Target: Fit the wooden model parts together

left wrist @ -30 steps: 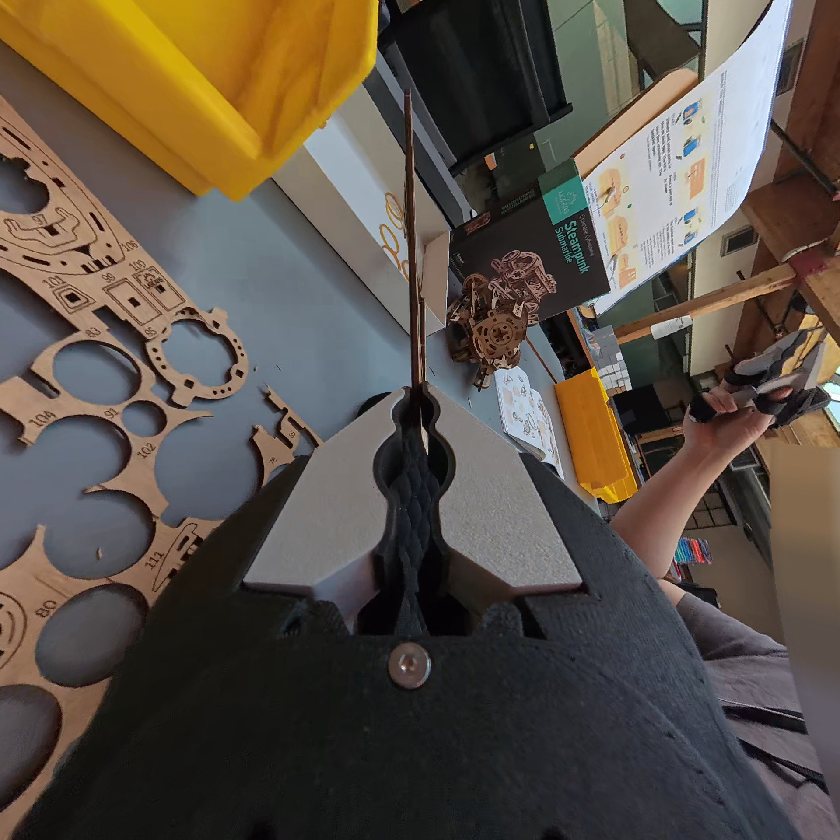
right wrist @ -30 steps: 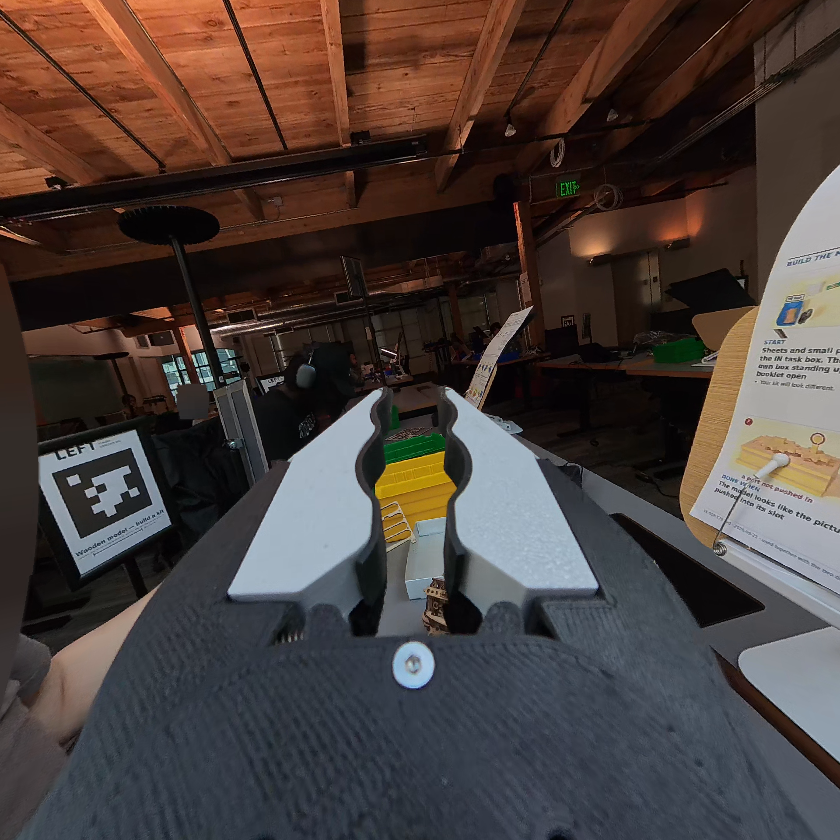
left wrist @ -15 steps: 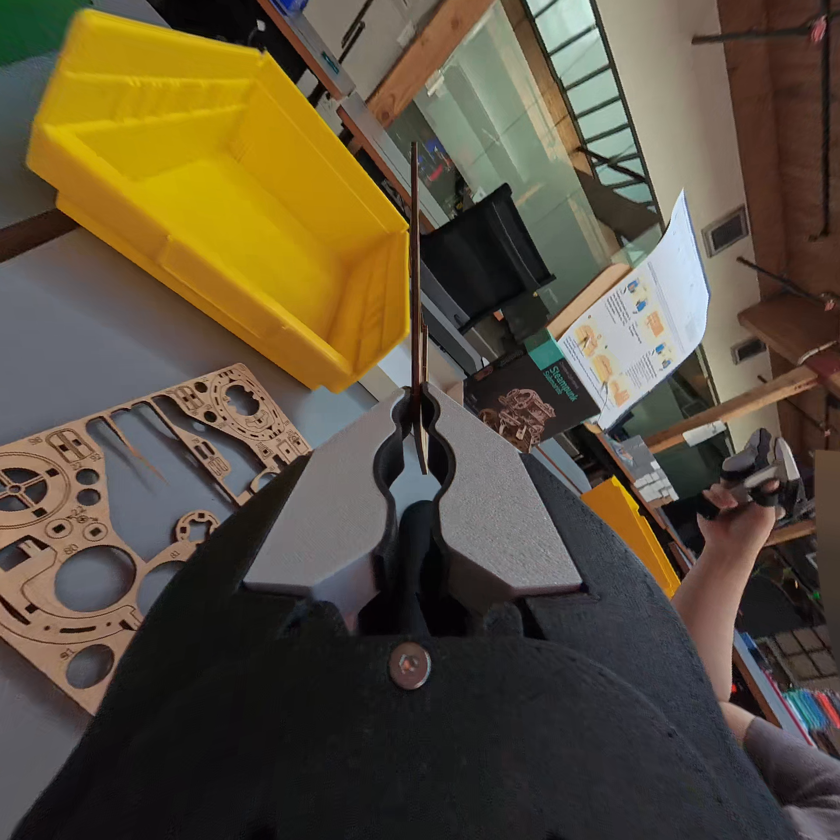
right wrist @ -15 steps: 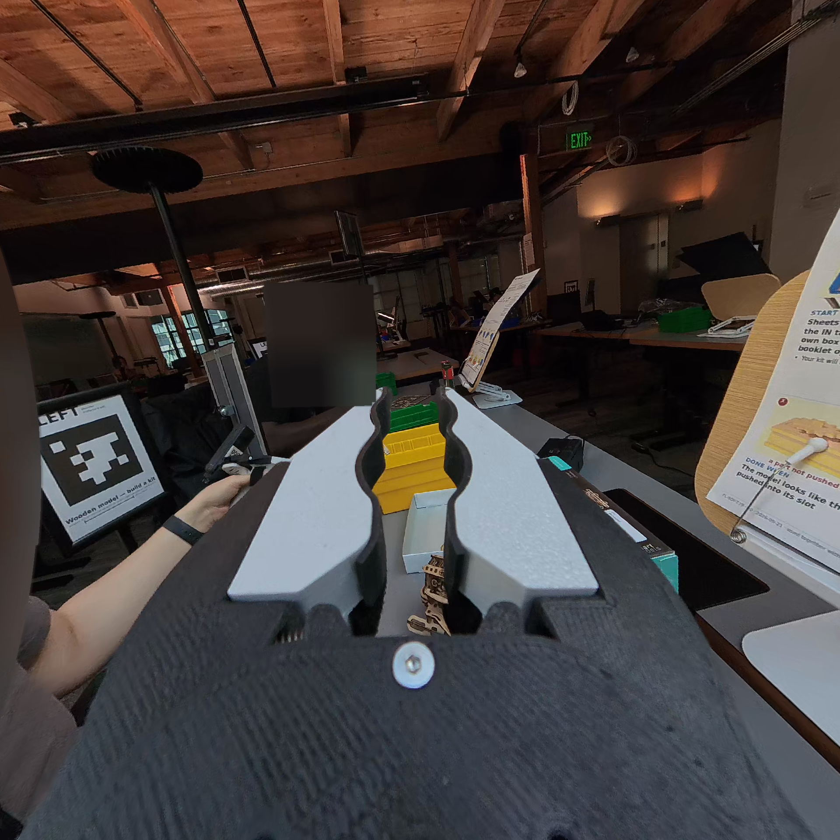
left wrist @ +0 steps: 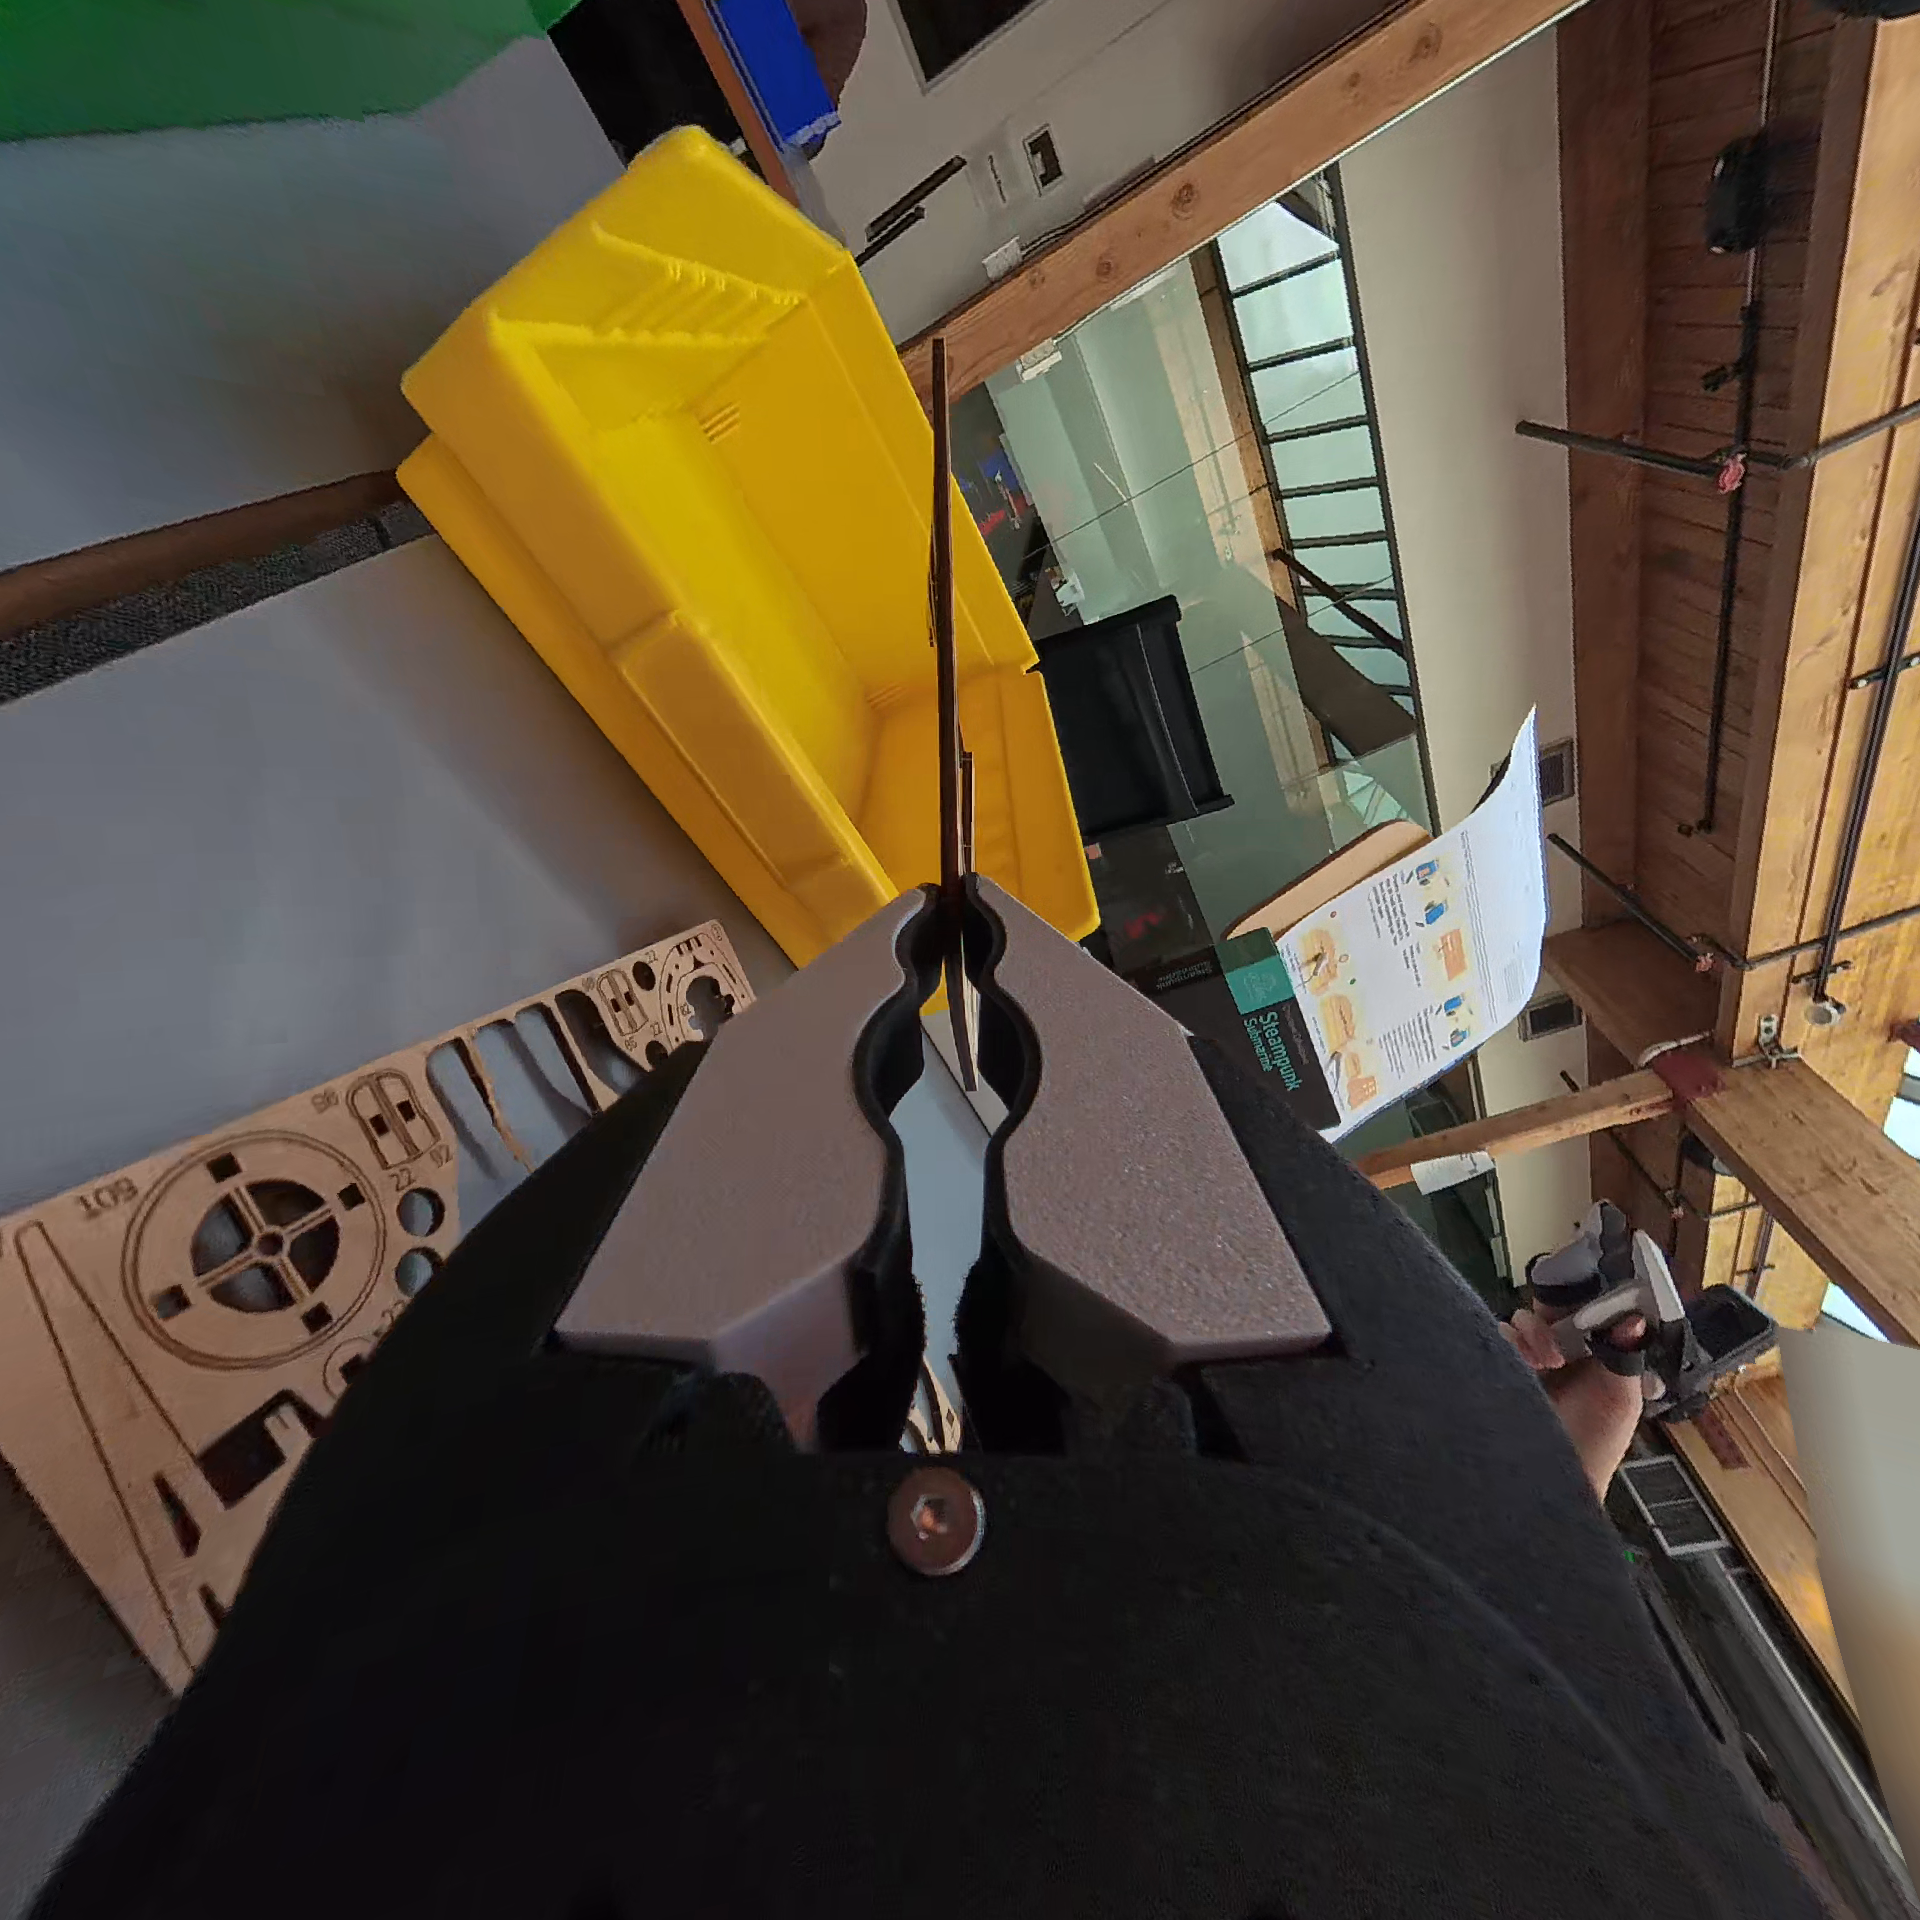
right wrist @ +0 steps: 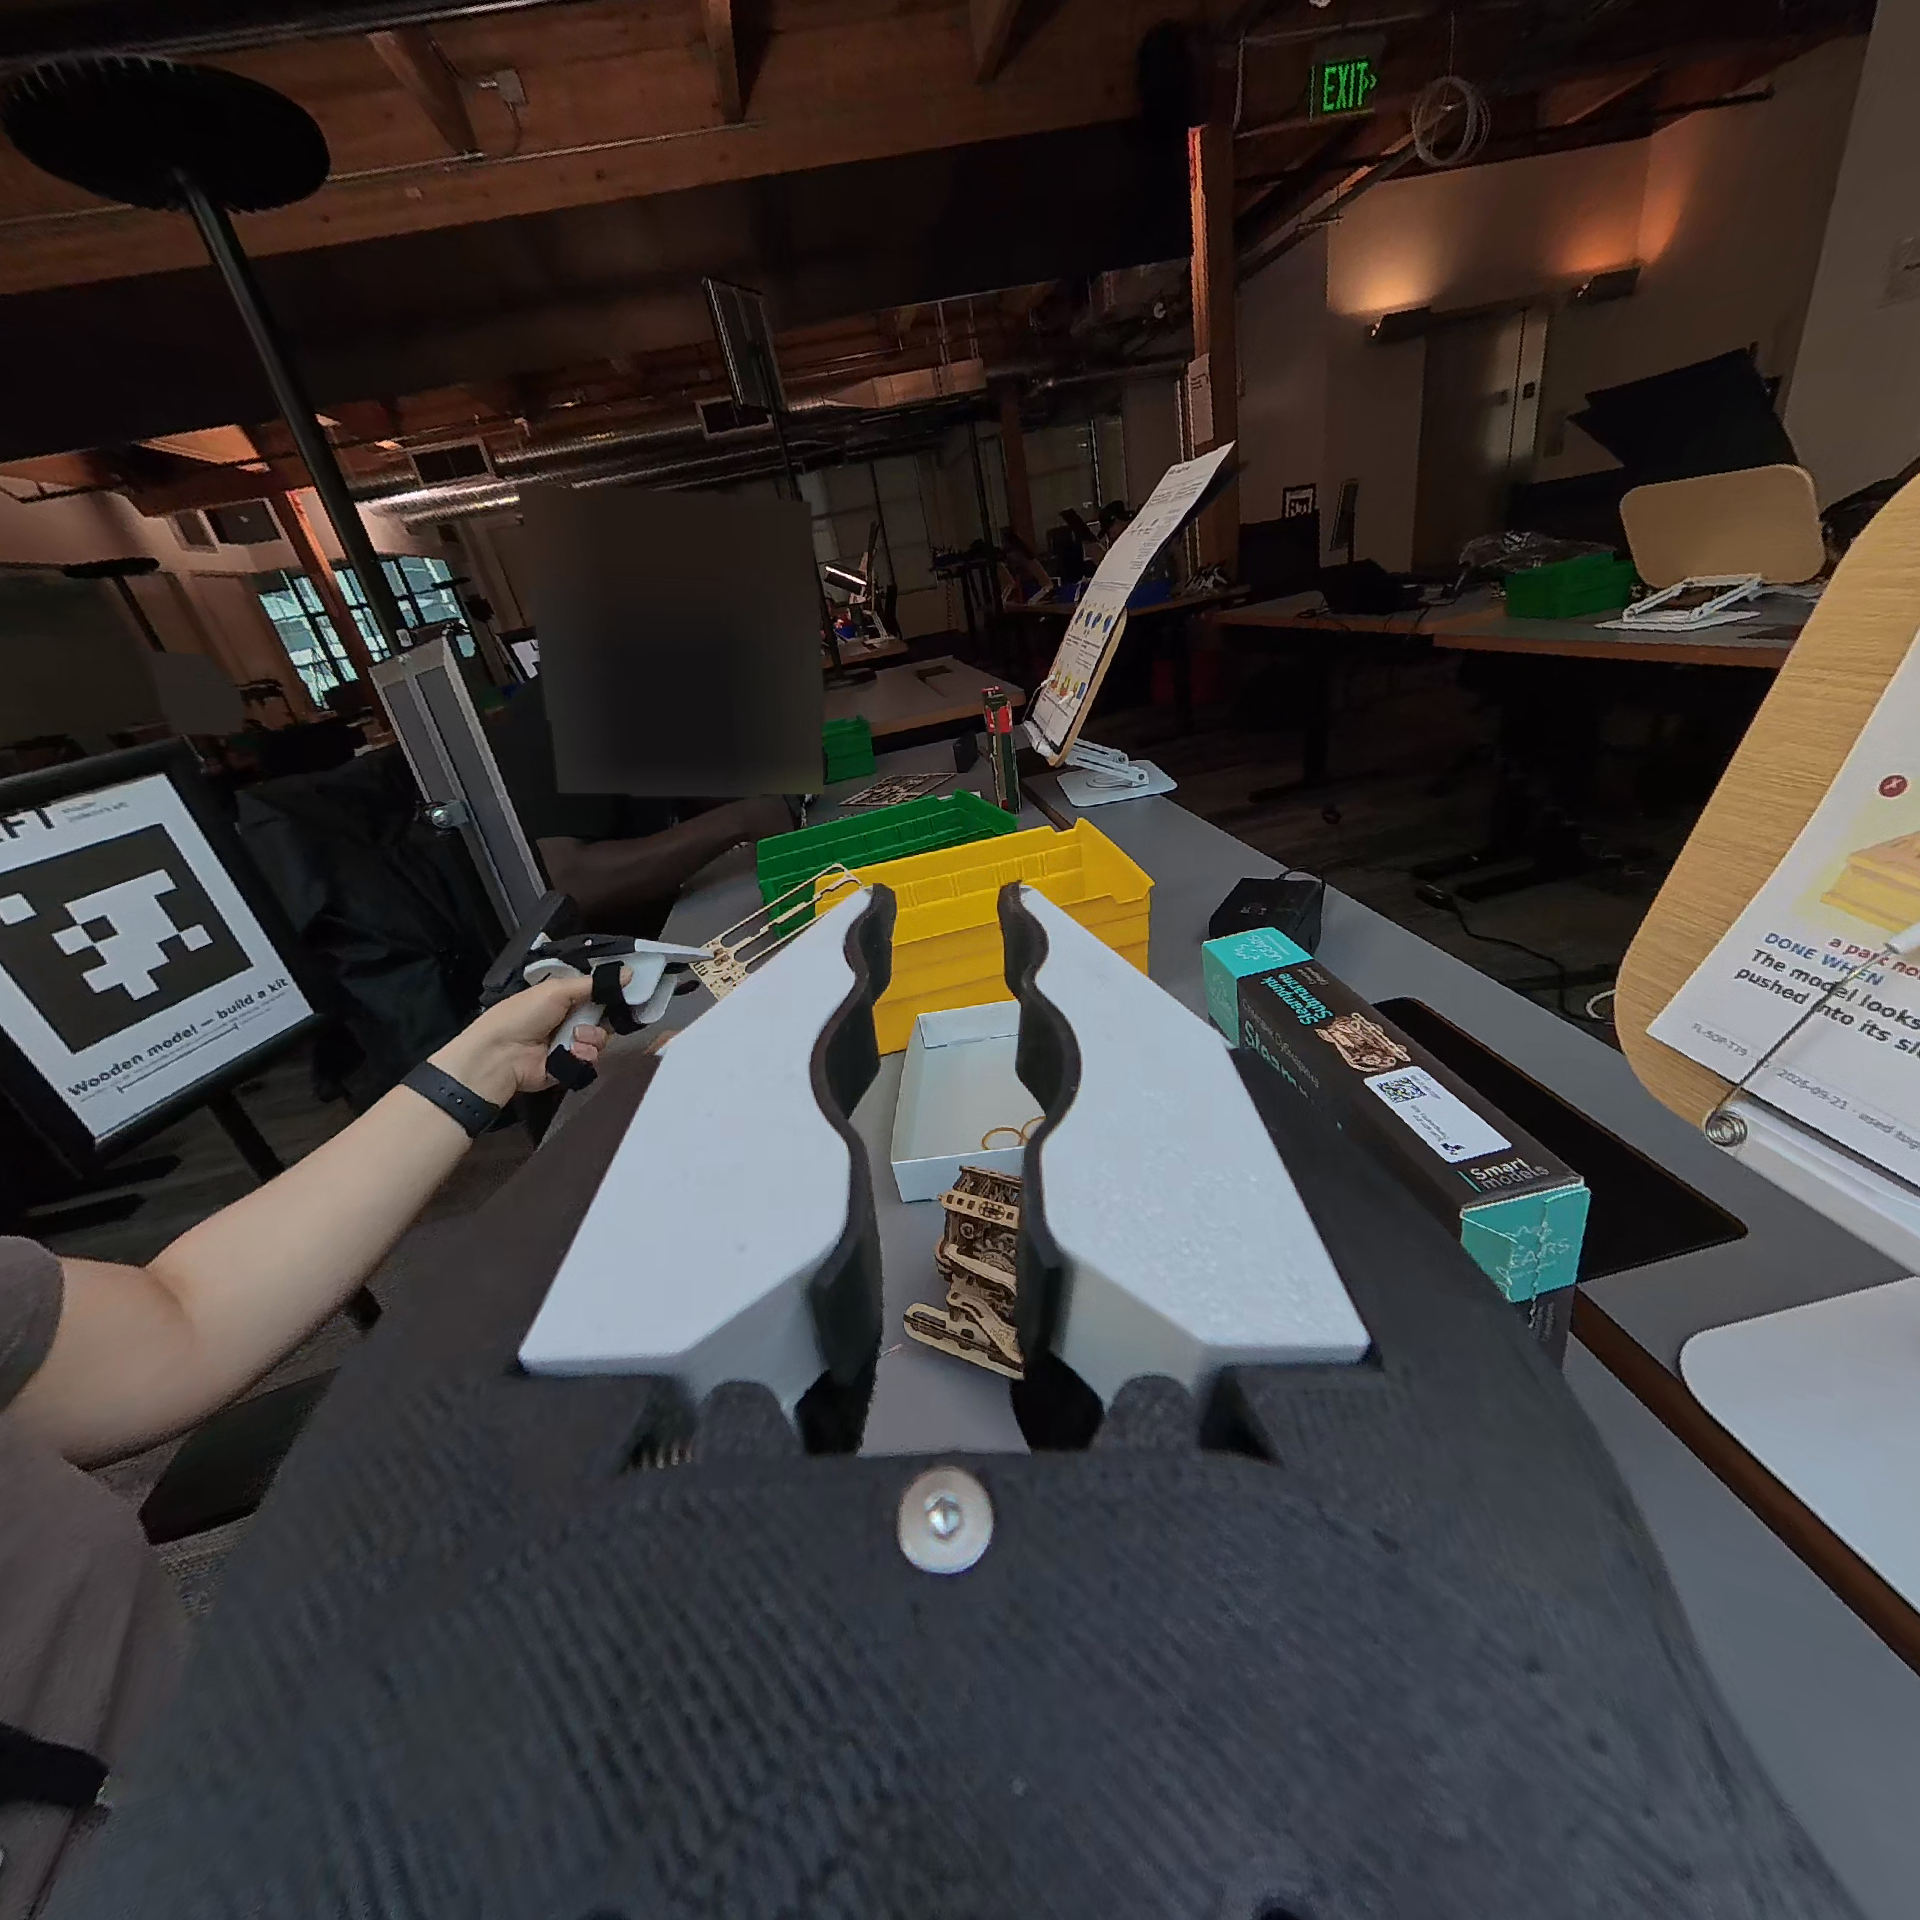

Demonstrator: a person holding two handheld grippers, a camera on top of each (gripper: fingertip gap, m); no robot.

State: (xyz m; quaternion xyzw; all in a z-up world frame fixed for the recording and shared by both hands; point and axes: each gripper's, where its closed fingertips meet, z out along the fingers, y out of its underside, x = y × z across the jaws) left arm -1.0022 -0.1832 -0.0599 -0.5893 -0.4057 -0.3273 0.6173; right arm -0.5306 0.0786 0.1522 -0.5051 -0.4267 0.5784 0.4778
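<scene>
My left gripper (left wrist: pixel 951 896) is shut on a thin wooden parts sheet (left wrist: pixel 943 582), seen edge-on and held up in front of the yellow bin (left wrist: pixel 717 623). In the right wrist view, the left gripper (right wrist: pixel 694 951) holds that sheet (right wrist: pixel 777 920) above the table's left side. My right gripper (right wrist: pixel 940 906) is open and empty, above the partly built wooden model (right wrist: pixel 971 1273), which stands on the grey table between the fingers' lines. Another cut-out wooden sheet (left wrist: pixel 260 1247) lies flat on the table.
A small white box (right wrist: pixel 951 1091) with rubber bands sits just beyond the model. Stacked yellow (right wrist: pixel 1039 883) and green (right wrist: pixel 873 842) bins stand behind. A dark kit box (right wrist: pixel 1382 1091), a black mat (right wrist: pixel 1621 1174) and an instruction stand (right wrist: pixel 1766 935) are at the right. A marker sign (right wrist: pixel 125 935) stands at the left. Some 60 cm of space lies between my two pairs of fingers.
My left gripper has lifted and swung with the sheet, from near the model toward the yellow bin. My right gripper has tilted down from the ceiling toward the table and model, still open.
</scene>
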